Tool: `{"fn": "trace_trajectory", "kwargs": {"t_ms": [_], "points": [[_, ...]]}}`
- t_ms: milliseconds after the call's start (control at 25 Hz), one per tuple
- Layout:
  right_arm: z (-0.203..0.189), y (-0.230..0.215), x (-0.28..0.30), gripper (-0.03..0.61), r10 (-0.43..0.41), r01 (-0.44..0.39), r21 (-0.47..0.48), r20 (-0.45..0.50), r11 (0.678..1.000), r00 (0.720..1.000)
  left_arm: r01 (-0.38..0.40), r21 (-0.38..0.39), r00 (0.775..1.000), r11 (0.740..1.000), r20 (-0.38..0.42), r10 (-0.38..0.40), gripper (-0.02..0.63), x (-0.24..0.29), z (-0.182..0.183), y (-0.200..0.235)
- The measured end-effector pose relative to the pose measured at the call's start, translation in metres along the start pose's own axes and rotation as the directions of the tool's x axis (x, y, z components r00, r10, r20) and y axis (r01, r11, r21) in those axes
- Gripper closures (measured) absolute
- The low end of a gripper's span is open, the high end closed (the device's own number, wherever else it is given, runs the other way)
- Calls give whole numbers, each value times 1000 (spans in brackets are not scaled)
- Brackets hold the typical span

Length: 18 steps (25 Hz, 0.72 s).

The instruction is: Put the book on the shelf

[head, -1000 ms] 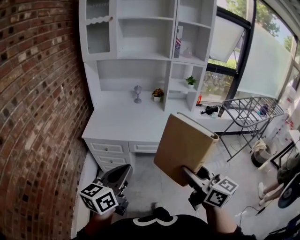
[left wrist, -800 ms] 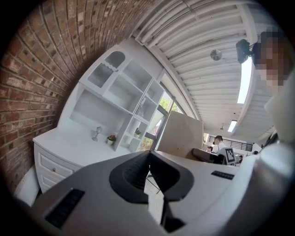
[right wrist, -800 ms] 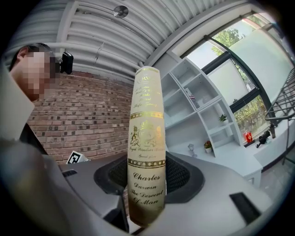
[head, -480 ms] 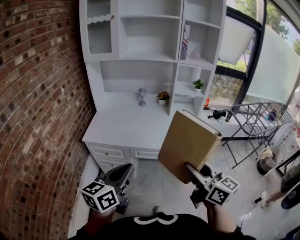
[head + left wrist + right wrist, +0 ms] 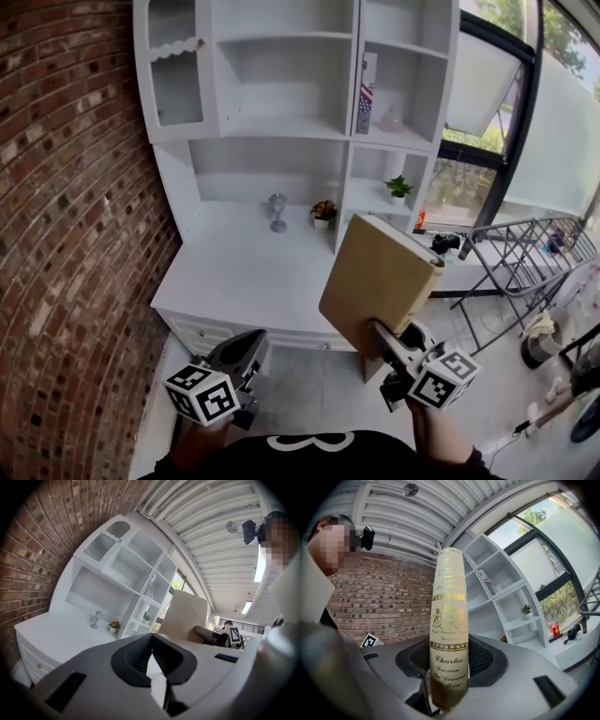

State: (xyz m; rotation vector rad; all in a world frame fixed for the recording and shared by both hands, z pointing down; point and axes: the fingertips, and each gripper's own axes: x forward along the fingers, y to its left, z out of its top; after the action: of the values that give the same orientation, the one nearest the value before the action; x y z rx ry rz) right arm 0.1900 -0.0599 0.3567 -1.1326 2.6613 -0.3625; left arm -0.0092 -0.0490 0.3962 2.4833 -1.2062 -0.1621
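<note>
My right gripper [image 5: 386,347] is clamped on a tan hardback book [image 5: 380,286]. The right gripper view shows the gilt-lettered spine standing straight up between the two jaws, which press on its covers from either side. Only the book's lowest part sits in the grip. Nearly all of it rises above and beyond the jaws, tilted away from me.

My left gripper [image 5: 246,352] is low and off to the left of the right jaws. Its jaws are together with nothing between them.

The white shelf unit [image 5: 281,84] stands well ahead of both pairs of jaws, above a white desk top [image 5: 234,272].

What worries me, as judgement only:

- The hold is at one end of a tall, heavy-looking book. A quick swing toward the shelves could make it pivot in the pads or slide out.
- The covers look smooth, so a light squeeze may not stop that.
- The book is tilted, and a corner far from the jaws could catch a shelf edge or divider before it clears the opening.
- A goblet [image 5: 277,211] and a small flower pot [image 5: 323,211] stand on the desk beyond the jaws, and a green plant [image 5: 399,187] fills one compartment. A low approach could knock them over.
- Letting go before the book rests on a shelf would drop it.
</note>
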Motion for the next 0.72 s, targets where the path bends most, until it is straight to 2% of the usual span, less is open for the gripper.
{"fn": "trace_trajectory", "kwargs": {"t_ms": [240, 440, 720], "points": [[24, -39, 26, 383, 15, -14, -41, 30, 999, 999, -5, 0, 1000, 1000, -1, 5, 614, 49, 2, 4], [37, -54, 44, 383, 39, -35, -83, 38, 996, 999, -50, 3, 998, 999, 23, 50, 614, 64, 9, 16], [51, -69, 78, 383, 35, -29, -96, 65, 995, 997, -54, 12, 998, 998, 31, 53, 614, 81, 21, 42]]}}
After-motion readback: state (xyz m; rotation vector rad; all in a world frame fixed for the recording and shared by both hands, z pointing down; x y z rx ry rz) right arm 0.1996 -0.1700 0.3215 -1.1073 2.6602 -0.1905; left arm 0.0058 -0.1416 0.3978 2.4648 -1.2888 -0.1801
